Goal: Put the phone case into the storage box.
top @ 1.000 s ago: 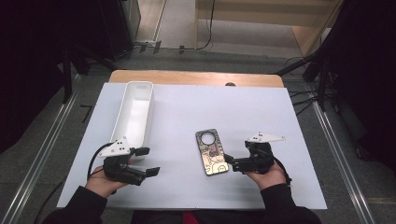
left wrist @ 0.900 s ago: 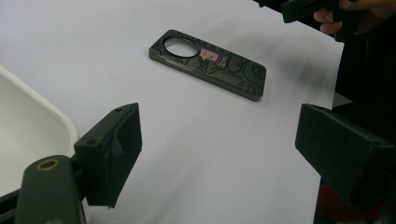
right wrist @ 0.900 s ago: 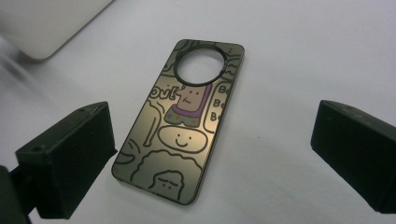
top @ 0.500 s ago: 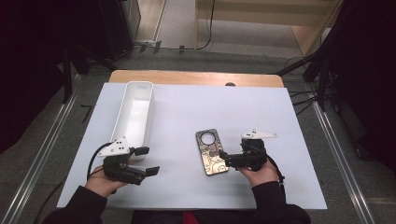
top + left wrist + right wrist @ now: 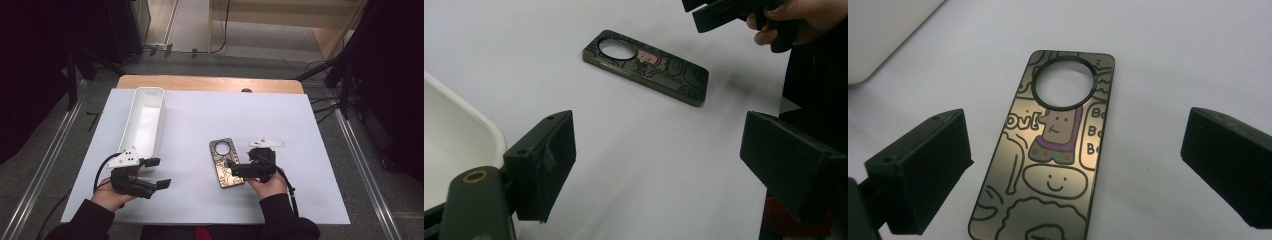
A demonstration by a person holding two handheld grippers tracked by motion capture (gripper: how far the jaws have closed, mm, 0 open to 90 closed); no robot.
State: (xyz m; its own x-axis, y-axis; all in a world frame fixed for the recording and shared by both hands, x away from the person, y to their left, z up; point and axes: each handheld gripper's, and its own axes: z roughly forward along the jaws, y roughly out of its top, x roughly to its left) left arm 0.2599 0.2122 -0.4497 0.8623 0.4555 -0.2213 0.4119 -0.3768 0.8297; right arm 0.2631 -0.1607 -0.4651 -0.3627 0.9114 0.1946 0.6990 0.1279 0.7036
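Over the last second we slide the right hand-held gripper (image 5: 234, 167) leftward onto the phone case (image 5: 226, 162), lying flat near the worktop's front edge, jaws spread wide astride it ready to pinch, while the left hand-held gripper (image 5: 159, 173) idles released by the front-left corner.

I sit at a white-covered wooden table (image 5: 320, 130); grey carpeted floor (image 5: 75, 65) and pale wooden shelving (image 5: 280, 20) lie beyond it.

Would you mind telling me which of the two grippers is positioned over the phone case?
The right gripper: its open jaws straddle the phone case. The left gripper sits open beside the white tray.
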